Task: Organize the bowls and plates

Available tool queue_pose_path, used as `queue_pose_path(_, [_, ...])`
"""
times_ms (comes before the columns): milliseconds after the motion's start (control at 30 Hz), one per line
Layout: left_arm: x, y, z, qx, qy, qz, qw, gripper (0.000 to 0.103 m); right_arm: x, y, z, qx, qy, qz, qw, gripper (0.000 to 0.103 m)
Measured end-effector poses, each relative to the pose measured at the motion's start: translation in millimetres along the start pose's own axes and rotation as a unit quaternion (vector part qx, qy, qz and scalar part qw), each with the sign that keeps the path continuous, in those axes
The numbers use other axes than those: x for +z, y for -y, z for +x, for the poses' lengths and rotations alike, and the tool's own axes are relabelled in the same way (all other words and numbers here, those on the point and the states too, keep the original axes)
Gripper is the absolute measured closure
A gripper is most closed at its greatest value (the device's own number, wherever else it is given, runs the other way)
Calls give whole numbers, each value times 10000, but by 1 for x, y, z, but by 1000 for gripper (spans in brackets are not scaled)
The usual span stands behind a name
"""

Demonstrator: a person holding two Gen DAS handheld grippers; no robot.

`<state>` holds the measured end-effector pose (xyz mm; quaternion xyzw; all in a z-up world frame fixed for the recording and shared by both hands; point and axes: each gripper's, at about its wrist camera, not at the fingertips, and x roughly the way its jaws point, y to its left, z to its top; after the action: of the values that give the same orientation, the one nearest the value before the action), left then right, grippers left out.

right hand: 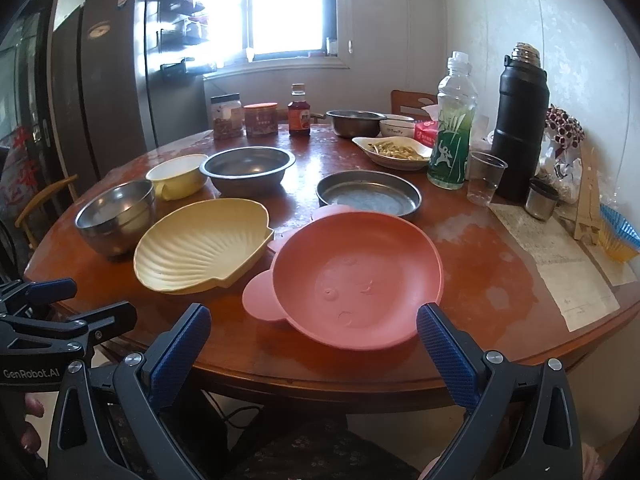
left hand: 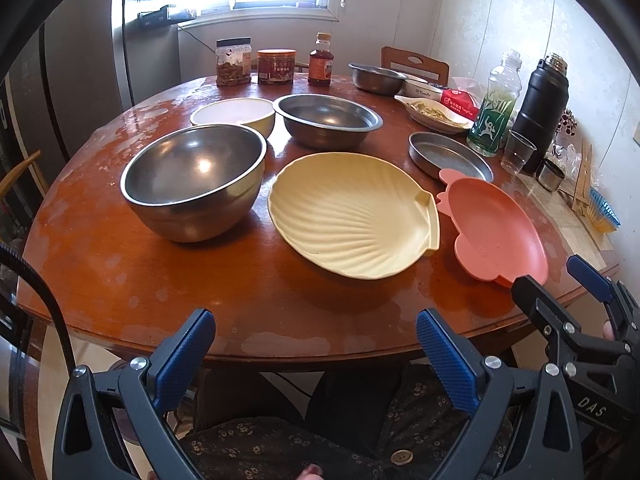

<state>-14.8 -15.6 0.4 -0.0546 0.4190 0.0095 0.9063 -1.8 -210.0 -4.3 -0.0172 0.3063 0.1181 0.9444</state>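
Note:
On the round wooden table [left hand: 120, 272] lie a yellow shell-shaped plate [left hand: 348, 212] [right hand: 200, 244], a pink bear-shaped plate [left hand: 496, 228] [right hand: 352, 276], a deep steel bowl [left hand: 192, 184] [right hand: 116, 216], a wide steel bowl [left hand: 328, 120] [right hand: 248, 170], a cream bowl [left hand: 234, 114] [right hand: 178, 176] and a flat steel pan [left hand: 448, 156] [right hand: 368, 198]. My left gripper [left hand: 316, 348] is open and empty at the table's near edge. My right gripper [right hand: 314, 340] is open and empty just before the pink plate; it also shows in the left wrist view [left hand: 560, 284].
At the back stand jars [left hand: 234, 62], a sauce bottle [left hand: 321, 60], another steel bowl [left hand: 376, 78] and a dish of food [left hand: 434, 114]. At the right are a green bottle [left hand: 496, 108], a black flask [left hand: 540, 108], a plastic cup [left hand: 517, 152] and paper [right hand: 560, 264].

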Motion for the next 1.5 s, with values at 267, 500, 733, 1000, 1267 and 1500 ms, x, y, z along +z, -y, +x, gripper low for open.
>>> queue_pose_path(267, [5,23,9,-493,-207,215,9983,2,12,36,0,-303,55,306,9991,0])
queue_pose_path(500, [17,59,25,-783,-496,469,9946,2,21,75,16,-121,-353,535,9979,0])
queue_pose_path(733, [28,80,35,-819,-468,517,9942,3,26,95,39,-156,-527,543,9970,6])
queue_pose_path(1000, [34,91,38,-1086,-510,291,9923,22,31,108,68,156,-804,545,9951,42])
queue_pose_path(1267, [35,104,57,-1218,-859,36,9888,41,35,113,88,438,-965,409,9935,62])
queue_pose_path(1500, [36,118,67,-1078,-896,120,9901,48,29,113,93,598,-1068,288,9921,84])
